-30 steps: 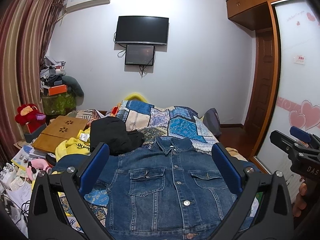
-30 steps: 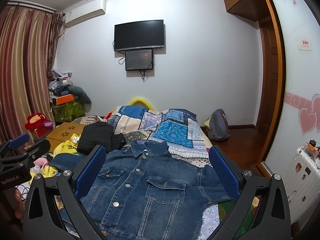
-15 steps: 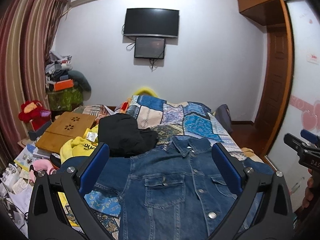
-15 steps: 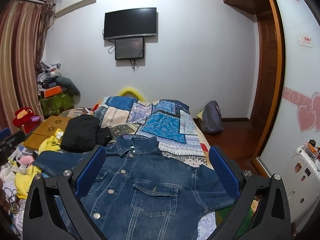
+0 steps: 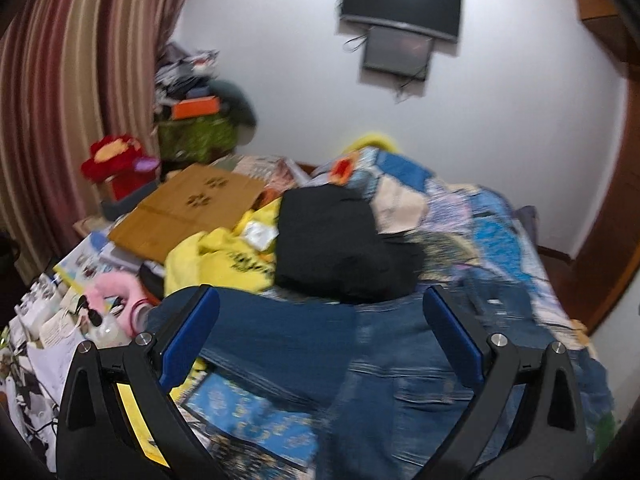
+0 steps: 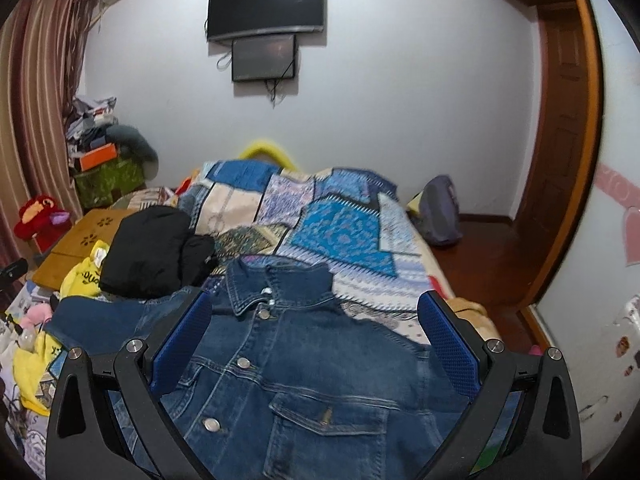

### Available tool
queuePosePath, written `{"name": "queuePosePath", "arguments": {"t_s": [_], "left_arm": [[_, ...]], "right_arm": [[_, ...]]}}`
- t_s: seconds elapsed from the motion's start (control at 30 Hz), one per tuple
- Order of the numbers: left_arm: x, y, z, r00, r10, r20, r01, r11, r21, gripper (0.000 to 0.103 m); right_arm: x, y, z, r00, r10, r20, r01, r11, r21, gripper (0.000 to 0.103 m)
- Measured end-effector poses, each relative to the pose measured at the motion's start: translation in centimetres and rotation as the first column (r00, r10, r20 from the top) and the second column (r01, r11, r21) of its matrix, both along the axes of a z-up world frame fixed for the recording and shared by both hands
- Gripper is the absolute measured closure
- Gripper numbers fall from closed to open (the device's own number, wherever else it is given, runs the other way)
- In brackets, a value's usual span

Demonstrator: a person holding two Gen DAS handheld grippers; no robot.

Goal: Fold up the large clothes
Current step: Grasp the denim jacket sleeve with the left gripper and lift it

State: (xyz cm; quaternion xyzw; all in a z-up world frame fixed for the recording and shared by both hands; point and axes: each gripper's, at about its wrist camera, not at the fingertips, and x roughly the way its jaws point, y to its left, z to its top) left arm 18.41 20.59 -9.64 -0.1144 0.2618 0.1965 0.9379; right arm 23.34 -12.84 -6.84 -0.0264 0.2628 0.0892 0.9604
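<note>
A: Left claw (image 5: 320, 344) gapes wide over the sleeve (image 5: 276, 340); right claw (image 6: 312, 344) gapes too, gripping nothing.

B: So the denim jacket (image 6: 304, 364) lies flat, buttoned, on the bed (image 6: 340, 236). Folding seemingly hasn't begun.

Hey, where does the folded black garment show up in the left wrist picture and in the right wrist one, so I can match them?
Left wrist: the black garment sits at centre, above the denim jacket, right of the yellow garment.
Right wrist: the black garment lies left of centre, up and left of the jacket's collar.
Shared landmark: the wall TV.
</note>
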Motion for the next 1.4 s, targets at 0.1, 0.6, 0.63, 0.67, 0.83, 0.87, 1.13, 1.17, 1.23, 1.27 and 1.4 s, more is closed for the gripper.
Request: {"name": "queuePosePath", "arguments": {"t_s": [0.1,0.6,0.63,0.67,0.83,0.87,1.13,1.17,1.23,1.27,1.4], "left_arm": [[1.3,3.7,-2.8,0.998,0.035,-0.049,-0.038,0.997,-0.068,0.000],[2.5,16.7,-18.4,0.963,0.020,-0.270,-0.188,0.768,-0.613,0.012],[2.7,17.0,-18.9,0.964,0.017,-0.266,-0.188,0.752,-0.632,0.014],[2.9,17.4,-19.4,0.965,0.016,-0.262,-0.188,0.741,-0.645,0.016],[4.1,18.8,-20.7,0.953,0.058,-0.298,-0.236,0.759,-0.607,0.048],[4.4,18.8,-20.6,0.948,0.072,-0.310,-0.249,0.774,-0.582,0.053],[4.6,16.8,-17.4,0.941,0.125,-0.314,-0.258,0.867,-0.426,0.092],[4.4,16.5,-16.3,0.948,0.129,-0.292,-0.249,0.871,-0.424,0.092],[4.3,16.0,-14.4,0.959,0.131,-0.251,-0.229,0.880,-0.417,0.092],[4.4,15.5,-13.1,0.965,0.130,-0.226,-0.215,0.887,-0.408,0.092],[5.2,12.9,-8.7,0.983,0.106,-0.152,-0.155,0.921,-0.358,0.095]], "right_arm": [[2.1,1.3,-1.4,0.998,0.024,-0.060,-0.025,1.000,-0.010,0.001],[5.8,4.8,-6.9,0.964,0.077,-0.255,-0.114,0.984,-0.136,0.001],[6.0,5.0,-7.0,0.963,0.077,-0.258,-0.115,0.984,-0.138,0.001],[6.1,5.0,-7.2,0.961,0.076,-0.265,-0.116,0.983,-0.141,0.001],[6.4,5.0,-7.4,0.958,0.068,-0.279,-0.111,0.984,-0.139,0.001],[6.4,4.8,-7.4,0.958,0.066,-0.280,-0.107,0.985,-0.134,0.001],[5.7,3.9,-6.6,0.955,0.055,-0.290,-0.092,0.989,-0.116,0.001],[5.5,3.7,-6.4,0.957,0.054,-0.285,-0.091,0.989,-0.117,0.001],[5.1,3.4,-5.9,0.961,0.051,-0.271,-0.086,0.989,-0.117,0.001],[5.0,3.1,-5.6,0.963,0.051,-0.265,-0.084,0.990,-0.114,0.001],[4.3,2.0,-4.8,0.970,0.046,-0.237,-0.071,0.993,-0.096,0.001]]}}
